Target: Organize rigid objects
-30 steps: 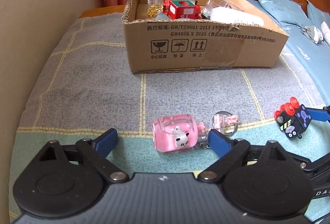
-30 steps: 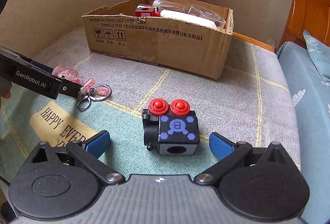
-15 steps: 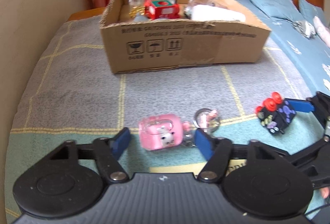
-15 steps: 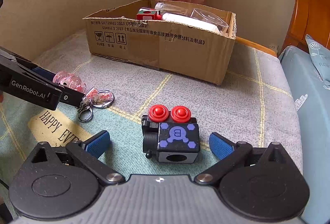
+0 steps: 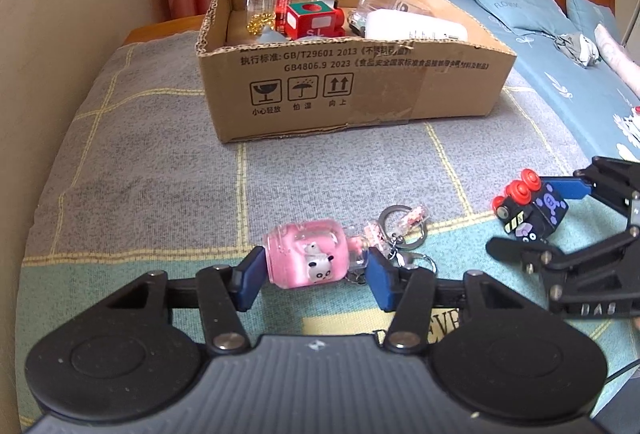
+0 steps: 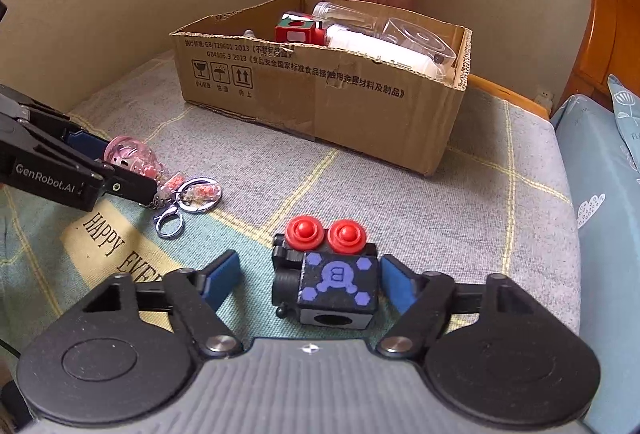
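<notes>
Both tongs closing on toys, grasp step.
Left tongs [image 5: 312,274] clamp the pink panda keychain bottle [image 5: 310,260]; right tongs [image 6: 308,280], just narrowing, only touch the black fidget cube [image 6: 332,280] one-sided; next, lift toward the cardboard box [image 5: 352,90] ahead.

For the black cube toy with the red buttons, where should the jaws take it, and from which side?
Grip the cube across its two flat side faces, coming down from the near side, as the right gripper does. The red buttons on the far face and the lever and knob on its left would likely give poor purchase. The jaws have just been closing around it; the left pad is still clear.
</notes>
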{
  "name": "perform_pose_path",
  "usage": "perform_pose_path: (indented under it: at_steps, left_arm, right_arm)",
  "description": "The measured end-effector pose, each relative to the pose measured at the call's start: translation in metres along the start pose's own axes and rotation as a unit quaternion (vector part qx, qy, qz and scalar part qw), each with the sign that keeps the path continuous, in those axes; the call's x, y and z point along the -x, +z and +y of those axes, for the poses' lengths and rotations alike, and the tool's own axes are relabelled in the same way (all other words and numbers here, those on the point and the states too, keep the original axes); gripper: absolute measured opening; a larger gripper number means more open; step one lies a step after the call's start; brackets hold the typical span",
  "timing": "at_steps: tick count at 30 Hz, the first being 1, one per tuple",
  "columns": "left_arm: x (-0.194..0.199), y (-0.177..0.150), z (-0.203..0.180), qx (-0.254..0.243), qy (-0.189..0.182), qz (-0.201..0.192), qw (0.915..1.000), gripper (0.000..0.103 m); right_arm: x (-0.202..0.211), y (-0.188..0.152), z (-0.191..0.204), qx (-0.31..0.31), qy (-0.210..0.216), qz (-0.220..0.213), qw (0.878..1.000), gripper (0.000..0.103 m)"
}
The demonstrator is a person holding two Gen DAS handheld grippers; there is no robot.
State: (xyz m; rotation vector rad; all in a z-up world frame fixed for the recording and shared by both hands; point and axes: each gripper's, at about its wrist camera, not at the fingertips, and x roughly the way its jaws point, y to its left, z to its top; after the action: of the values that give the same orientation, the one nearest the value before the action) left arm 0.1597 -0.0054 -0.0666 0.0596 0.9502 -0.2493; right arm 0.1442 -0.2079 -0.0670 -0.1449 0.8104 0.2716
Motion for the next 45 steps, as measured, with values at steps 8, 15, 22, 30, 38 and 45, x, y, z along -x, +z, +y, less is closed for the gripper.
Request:
perform_pose_path:
  at_steps: [8, 15, 22, 30, 38, 45]
  left_arm:
    - [0.002, 0.004, 0.002, -0.017, -0.016, 0.014, 0.9996, 0.051]
    - [0.016, 0.013, -0.004, -0.06, -0.023, 0.014, 0.9978, 0.049]
    - [0.036, 0.021, -0.011, -0.088, -0.038, 0.003, 0.9954, 0.049]
    - [0.06, 0.042, -0.016, -0.114, -0.044, -0.02, 0.9923, 0.049]
    - [0.082, 0.083, -0.016, -0.136, -0.032, -0.067, 0.9879, 0.049]
    - [0.076, 0.129, -0.008, -0.137, -0.004, -0.091, 0.9863, 0.049]
  right_arm:
    - [0.006, 0.003, -0.005, 0.005, -0.002, 0.019, 1.0, 0.06]
    - [0.023, 0.011, -0.007, 0.038, -0.006, 0.013, 0.999, 0.059]
    - [0.034, 0.02, -0.007, 0.061, 0.003, 0.01, 0.998, 0.059]
    - [0.044, 0.028, -0.008, 0.053, 0.024, -0.003, 0.998, 0.059]
    - [0.053, 0.042, -0.013, 0.049, 0.024, -0.024, 0.998, 0.059]
    - [0.062, 0.067, -0.016, 0.06, 0.017, -0.054, 0.997, 0.059]
